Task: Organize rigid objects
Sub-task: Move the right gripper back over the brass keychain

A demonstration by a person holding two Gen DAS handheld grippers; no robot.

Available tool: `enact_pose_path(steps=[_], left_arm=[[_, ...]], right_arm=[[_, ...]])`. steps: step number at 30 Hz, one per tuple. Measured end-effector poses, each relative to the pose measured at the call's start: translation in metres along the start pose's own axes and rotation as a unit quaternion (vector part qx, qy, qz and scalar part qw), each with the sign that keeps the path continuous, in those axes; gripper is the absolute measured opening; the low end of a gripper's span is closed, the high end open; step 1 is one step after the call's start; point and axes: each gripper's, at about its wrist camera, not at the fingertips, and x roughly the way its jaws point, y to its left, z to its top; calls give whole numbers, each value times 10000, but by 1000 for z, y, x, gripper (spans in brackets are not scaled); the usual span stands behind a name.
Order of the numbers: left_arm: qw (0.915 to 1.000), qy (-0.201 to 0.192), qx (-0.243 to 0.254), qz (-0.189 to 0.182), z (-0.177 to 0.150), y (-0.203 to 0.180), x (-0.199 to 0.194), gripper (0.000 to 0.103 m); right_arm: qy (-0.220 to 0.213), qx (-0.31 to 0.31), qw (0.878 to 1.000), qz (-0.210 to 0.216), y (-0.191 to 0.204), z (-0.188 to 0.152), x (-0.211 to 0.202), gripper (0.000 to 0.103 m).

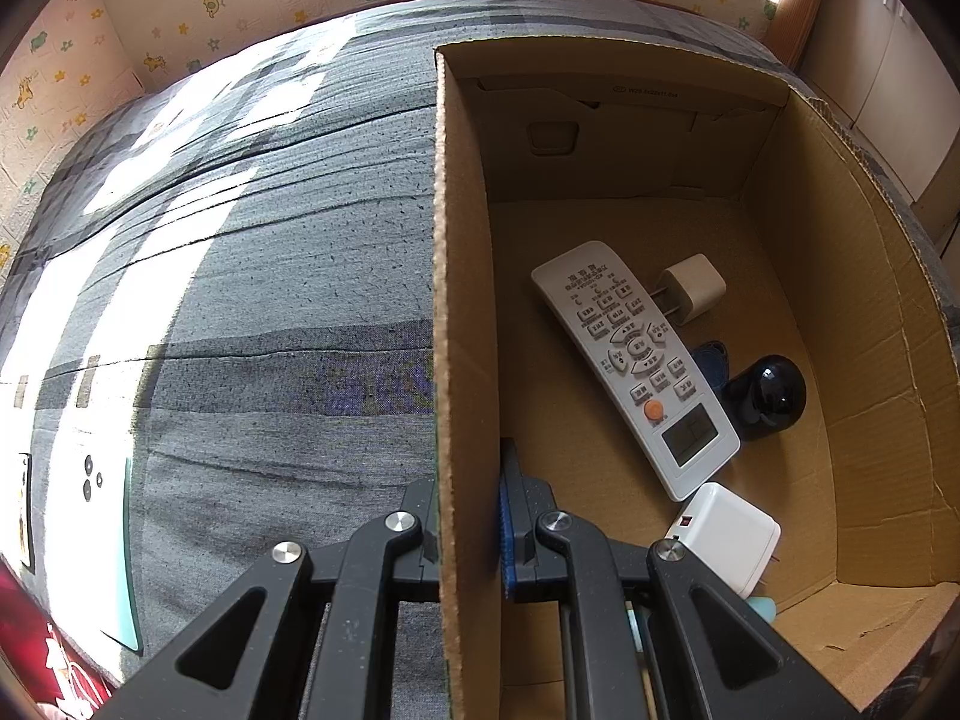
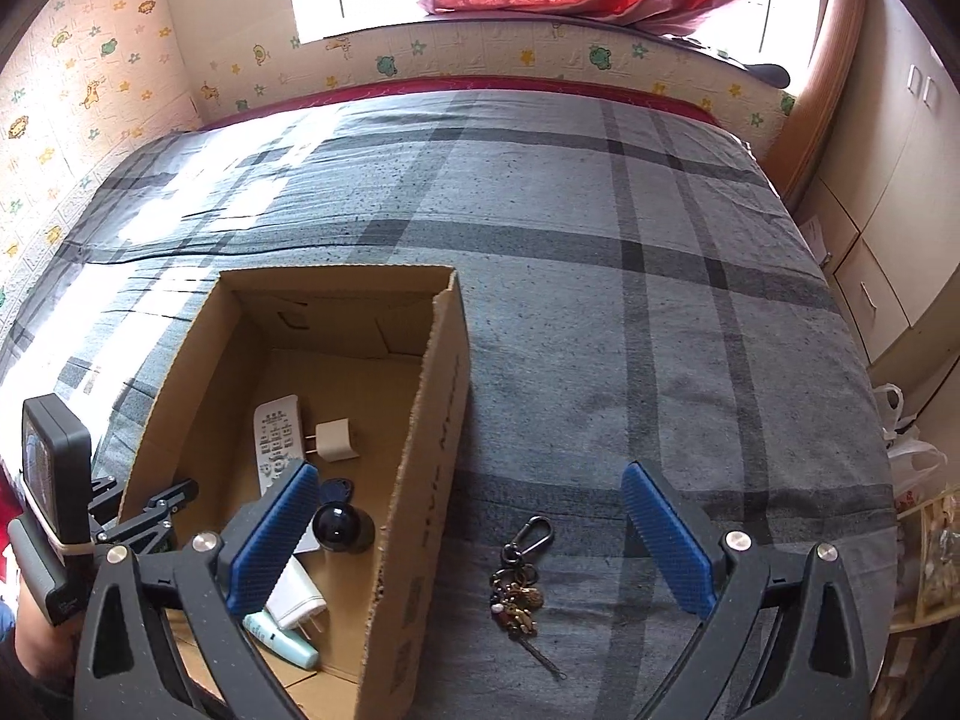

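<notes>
Open cardboard box (image 2: 414, 480) on bed holding white remote (image 1: 636, 360) (face up), keyring (image 2: 519, 582) lying just outside

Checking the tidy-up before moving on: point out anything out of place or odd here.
The keychain lies alone on the plaid bedspread, outside the cardboard box that holds the remote, chargers and other items. The left claw is clamped on the box's wall. The box's top edges look ragged, roughly torn.

The box (image 1: 468, 300) is showing matt brown cardboard with a rough torn edge, sitting on a bedsheet (image 2: 600, 300) of woven grey checked cloth. The ball (image 1: 774, 393) is gleaming glossy black, the remote (image 1: 636, 360) looking like smooth white plastic, and the keychain (image 2: 519, 582) is glinting like metal.
</notes>
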Motion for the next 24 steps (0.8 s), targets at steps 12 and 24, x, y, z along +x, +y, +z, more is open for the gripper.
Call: enact_pose_path(steps=[12, 24], left_arm=[[10000, 3, 10, 17, 0, -1, -1, 11], [10000, 2, 11, 19, 0, -1, -2, 11]], right_arm=[[171, 210, 9992, -287, -47, -38, 19, 103], [473, 185, 9982, -324, -56, -79, 58, 103]])
